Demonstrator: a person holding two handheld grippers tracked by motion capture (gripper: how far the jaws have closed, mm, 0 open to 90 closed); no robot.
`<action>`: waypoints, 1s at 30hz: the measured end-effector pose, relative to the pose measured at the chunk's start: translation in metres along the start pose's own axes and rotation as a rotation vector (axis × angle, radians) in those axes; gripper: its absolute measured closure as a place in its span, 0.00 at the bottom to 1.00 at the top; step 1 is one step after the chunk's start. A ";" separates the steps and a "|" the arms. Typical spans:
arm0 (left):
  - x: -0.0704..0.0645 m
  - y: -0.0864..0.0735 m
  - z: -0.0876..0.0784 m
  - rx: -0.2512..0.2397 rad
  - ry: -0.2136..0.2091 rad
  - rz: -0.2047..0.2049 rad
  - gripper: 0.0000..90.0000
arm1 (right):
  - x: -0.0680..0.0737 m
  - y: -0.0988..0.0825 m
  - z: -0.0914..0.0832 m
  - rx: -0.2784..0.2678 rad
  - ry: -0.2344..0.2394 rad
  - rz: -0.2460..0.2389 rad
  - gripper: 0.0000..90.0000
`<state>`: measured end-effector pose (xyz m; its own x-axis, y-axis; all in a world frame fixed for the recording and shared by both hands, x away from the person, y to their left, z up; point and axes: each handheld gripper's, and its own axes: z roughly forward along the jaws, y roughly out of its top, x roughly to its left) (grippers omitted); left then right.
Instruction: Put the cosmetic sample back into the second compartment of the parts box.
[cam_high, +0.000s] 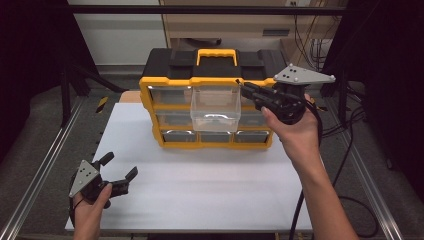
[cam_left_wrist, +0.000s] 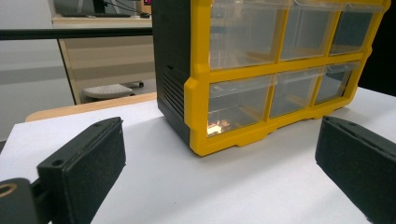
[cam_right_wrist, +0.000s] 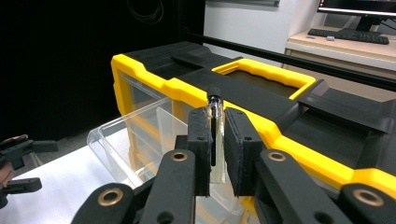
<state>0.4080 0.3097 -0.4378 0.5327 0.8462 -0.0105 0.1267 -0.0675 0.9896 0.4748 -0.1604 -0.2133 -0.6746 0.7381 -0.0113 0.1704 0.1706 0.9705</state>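
A yellow and black organizer box (cam_high: 210, 65) with clear drawers stands at the back of the white board (cam_high: 200, 195). Its top middle drawer (cam_high: 215, 107) is pulled out toward me. My right gripper (cam_high: 243, 90) hovers at that drawer's right rim, shut on a small glass vial (cam_right_wrist: 215, 100) with a black cap. The vial stands upright between the pads (cam_right_wrist: 201, 140) of the right gripper (cam_right_wrist: 216, 114), above the drawer (cam_right_wrist: 130, 140). My left gripper (cam_high: 120, 165) rests low at the board's front left, open with nothing between its jaws. In its own view the left gripper (cam_left_wrist: 224, 163) faces the box's lower left corner (cam_left_wrist: 196, 140).
The bottom left drawer (cam_left_wrist: 233, 109) holds something small and shiny. Metal rails (cam_high: 45, 165) run along both sides of the board. Cables (cam_high: 340, 125) lie at the right. A desk with a keyboard (cam_right_wrist: 348, 35) stands behind the box. My left gripper (cam_right_wrist: 32, 165) shows far off at the left edge.
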 end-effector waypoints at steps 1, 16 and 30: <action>0.000 0.000 0.000 0.000 0.000 0.000 0.02 | 0.000 0.000 0.001 0.000 0.001 -0.002 0.90; 0.000 0.000 0.000 0.000 0.000 0.000 0.02 | 0.005 0.003 0.012 0.014 0.018 -0.008 0.90; 0.000 0.000 0.000 0.001 0.001 0.000 0.02 | 0.010 0.004 0.023 0.037 0.029 -0.028 0.90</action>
<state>0.4079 0.3100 -0.4377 0.5317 0.8469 -0.0101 0.1271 -0.0680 0.9896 0.4851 -0.1375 -0.2153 -0.7003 0.7132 -0.0312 0.1771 0.2158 0.9602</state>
